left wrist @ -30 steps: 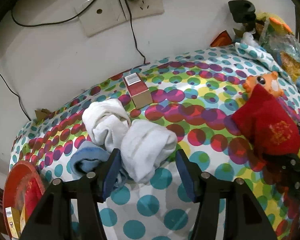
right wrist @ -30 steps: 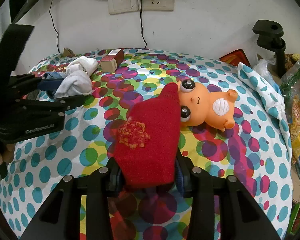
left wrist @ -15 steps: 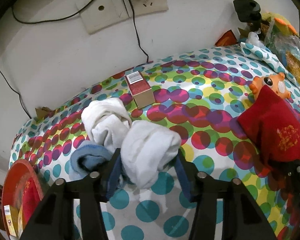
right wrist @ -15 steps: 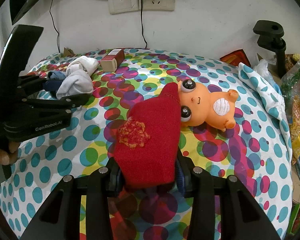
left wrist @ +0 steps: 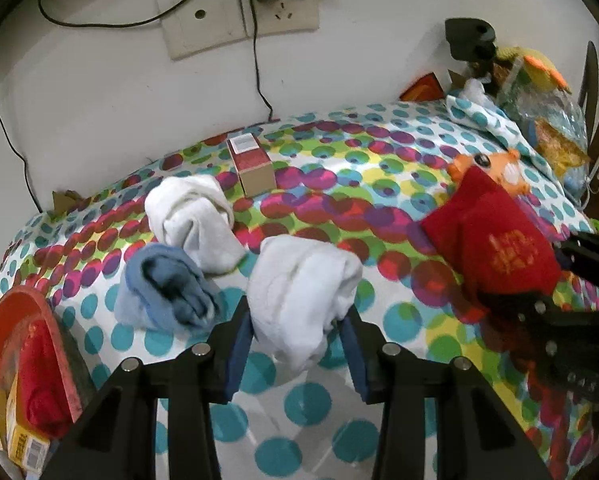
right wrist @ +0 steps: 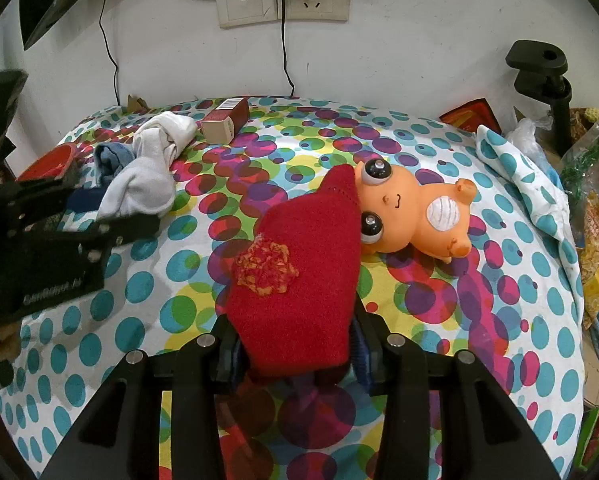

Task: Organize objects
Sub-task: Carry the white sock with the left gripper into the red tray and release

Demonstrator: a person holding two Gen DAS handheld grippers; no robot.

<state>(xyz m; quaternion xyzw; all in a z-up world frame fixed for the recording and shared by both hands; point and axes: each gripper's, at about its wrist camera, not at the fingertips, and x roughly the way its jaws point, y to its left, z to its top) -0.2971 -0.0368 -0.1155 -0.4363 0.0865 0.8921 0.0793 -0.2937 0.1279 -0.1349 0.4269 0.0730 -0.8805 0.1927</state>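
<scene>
On the dotted tablecloth (left wrist: 399,176), my left gripper (left wrist: 295,320) has a rolled white sock (left wrist: 303,284) between its blue pads. Its jaws are closing and the pads press the roll's sides. That roll lies apart from a second white sock (left wrist: 191,220) and a blue sock (left wrist: 167,288) to its left. My right gripper (right wrist: 295,344) is shut on a red sock (right wrist: 295,280) with a gold emblem, whose far end touches an orange toy (right wrist: 411,216). From the right wrist view the left gripper (right wrist: 111,208) shows at the left edge.
A small red box (left wrist: 253,166) lies near the wall behind the socks. A red dish (left wrist: 15,320) with packets sits at the table's left edge. A black clamp (right wrist: 539,76), plastic bags (right wrist: 595,216) and a folded dotted cloth (right wrist: 519,176) crowd the right side. Cables hang from wall sockets (right wrist: 283,4).
The left gripper's jaws narrowed onto the white sock roll and carried it rightward, away from the other white sock and the blue one. The right gripper and red sock stayed put.
</scene>
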